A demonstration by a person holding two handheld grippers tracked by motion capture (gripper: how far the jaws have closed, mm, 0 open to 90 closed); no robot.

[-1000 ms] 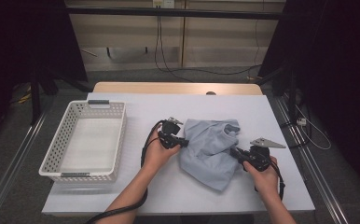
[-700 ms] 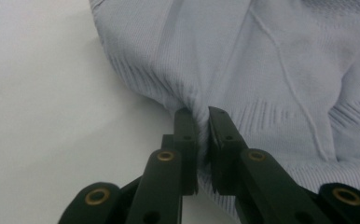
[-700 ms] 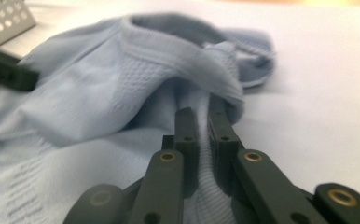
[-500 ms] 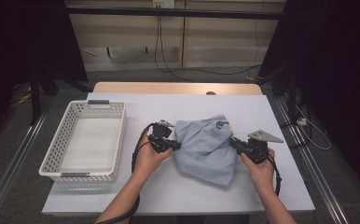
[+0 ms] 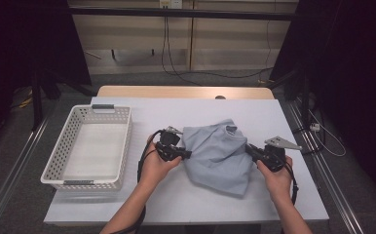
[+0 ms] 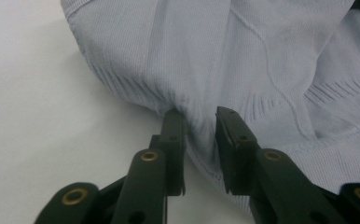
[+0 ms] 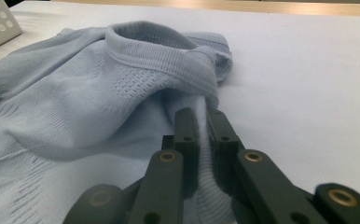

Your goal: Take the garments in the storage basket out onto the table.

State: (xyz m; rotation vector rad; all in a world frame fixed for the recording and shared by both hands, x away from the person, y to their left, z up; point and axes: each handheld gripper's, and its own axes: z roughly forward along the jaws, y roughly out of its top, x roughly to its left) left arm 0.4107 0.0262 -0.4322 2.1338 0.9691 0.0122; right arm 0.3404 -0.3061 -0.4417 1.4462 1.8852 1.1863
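With the left gripper [image 6: 199, 122] having just been opening, its jaws apart around a fold of the pale blue knitted shirt [image 5: 218, 155] lying mid-table, and the right gripper [image 7: 204, 122] clenched on its edge, a one-sided pull could bunch it.

One pale blue knit top [image 5: 218, 155] on the worktop [image 5: 186, 195], and that's the only garment out there. One white basket [image 5: 62, 158] with holed walls sits at the left side. Two grippers in play: the left gripper [image 5: 187, 154] and the right gripper [image 5: 248, 147], one in each hand, so two hands and two forearms coming in from the bottom. Each gripper carries two black fingers [image 6: 172, 135], four in all. One grey three-cornered plate [image 5: 283, 143] rides on the right gripper. One worktop under everything.
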